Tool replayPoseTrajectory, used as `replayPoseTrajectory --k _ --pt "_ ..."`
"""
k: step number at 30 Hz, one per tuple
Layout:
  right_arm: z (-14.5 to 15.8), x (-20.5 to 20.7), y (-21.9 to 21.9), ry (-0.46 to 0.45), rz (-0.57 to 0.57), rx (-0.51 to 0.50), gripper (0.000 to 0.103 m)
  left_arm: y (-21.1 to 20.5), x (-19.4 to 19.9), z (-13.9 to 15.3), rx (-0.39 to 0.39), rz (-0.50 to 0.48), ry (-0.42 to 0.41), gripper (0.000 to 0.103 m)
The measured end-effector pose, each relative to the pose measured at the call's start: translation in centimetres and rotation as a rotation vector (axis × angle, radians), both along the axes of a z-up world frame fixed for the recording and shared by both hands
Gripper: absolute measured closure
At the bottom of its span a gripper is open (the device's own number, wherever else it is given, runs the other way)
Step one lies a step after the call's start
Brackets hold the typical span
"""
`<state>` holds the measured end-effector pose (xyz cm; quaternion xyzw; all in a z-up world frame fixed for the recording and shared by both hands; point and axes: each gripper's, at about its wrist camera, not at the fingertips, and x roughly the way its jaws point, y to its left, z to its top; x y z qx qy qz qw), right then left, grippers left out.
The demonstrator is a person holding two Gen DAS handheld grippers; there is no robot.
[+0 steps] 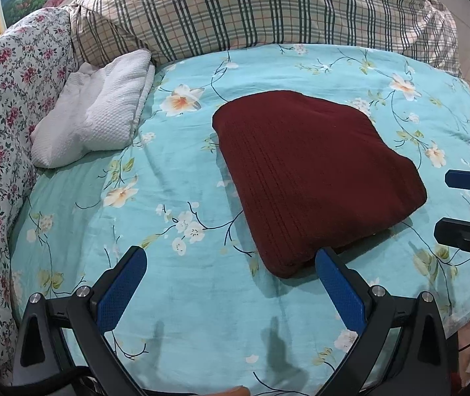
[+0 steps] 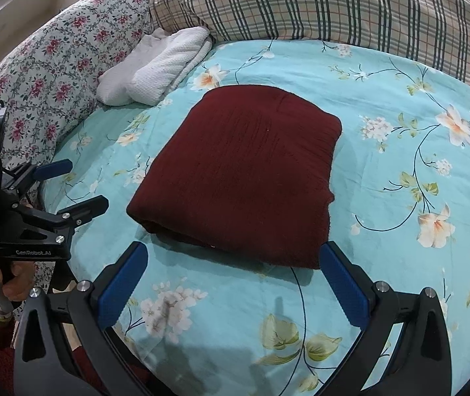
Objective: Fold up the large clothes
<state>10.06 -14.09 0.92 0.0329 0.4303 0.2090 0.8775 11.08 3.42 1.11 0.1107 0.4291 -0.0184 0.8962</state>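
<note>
A: Where is the garment?

B: The dark red knit garment [image 1: 314,178] lies folded into a thick, roughly square bundle on the bed, on the turquoise flowered sheet [image 1: 185,151]. In the left wrist view it fills the middle and runs toward 4 o'clock; in the right wrist view it sits dead centre [image 2: 244,178], with a rolled fold along its edge at 7 o'clock.

A: And the left tool?

B: The left tool [image 1: 231,257] has its jaws wide apart and holds nothing. Its right-hand blue pad [image 1: 340,290] sits just beside the bundle's near corner; I cannot tell whether it touches. The other pad is over bare sheet. From the right wrist camera the same tool shows at 9 o'clock [image 2: 79,184], spread open, near the bundle's left edge but apart from it, with a hand [image 2: 0,280] gripping its handle below.

A: The right tool?

B: Also wide, also empty [image 2: 235,257]. Its right-hand pad [image 2: 343,283] is just beside the bundle's near edge at 5 o'clock of the garment. In the left wrist view its two finger ends reach in from 3 o'clock [image 1: 446,204], apart from the cloth.

A: What else is on the bed?

B: A white textured towel [image 1: 96,112], loosely folded, at 10 o'clock of the garment, well apart from it. Behind it, a plaid quilt [image 1: 267,13] is heaped across 12 o'clock. A quilt with small red flowers [image 1: 7,99] runs down the 9 o'clock side.
</note>
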Motion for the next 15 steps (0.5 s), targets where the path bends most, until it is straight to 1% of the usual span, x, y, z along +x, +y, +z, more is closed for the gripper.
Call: replayPoseTrajectory --k 15 --pt "-0.21 0.06 0.37 0.003 0.004 -0.002 0.000 -0.03 -0.30 -0.05 0.003 0.011 -0.004 0.001"
